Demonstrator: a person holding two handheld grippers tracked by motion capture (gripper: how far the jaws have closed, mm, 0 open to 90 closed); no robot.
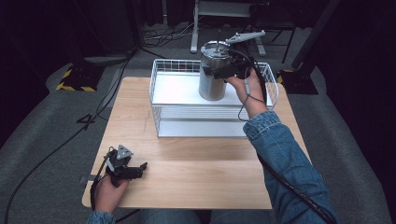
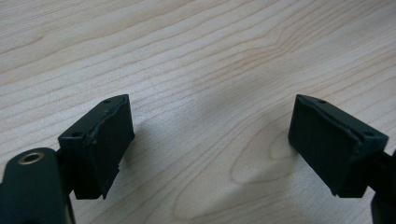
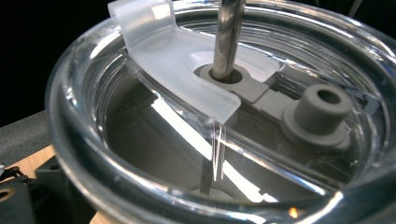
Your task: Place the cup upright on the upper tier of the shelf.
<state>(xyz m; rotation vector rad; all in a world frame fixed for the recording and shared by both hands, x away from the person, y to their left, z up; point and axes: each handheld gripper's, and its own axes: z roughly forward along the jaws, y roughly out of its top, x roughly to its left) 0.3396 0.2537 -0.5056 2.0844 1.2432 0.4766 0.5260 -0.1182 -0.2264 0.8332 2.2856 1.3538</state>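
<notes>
Light falls from above onto the desk (image 1: pixel 187 177), which shows bright and evenly lit in the high view, while the floor and the room beyond its far edge sink into near black. The white wire basket (image 1: pixel 159 100) is close to washed out. In the left gripper view the wood grain is sharp, and soft shadows spread under the two black jaws. In the right gripper view the clear lid (image 3: pixel 154 126) sits very close: its near rim is blurred, white glare streaks its middle, and the background is black.
</notes>
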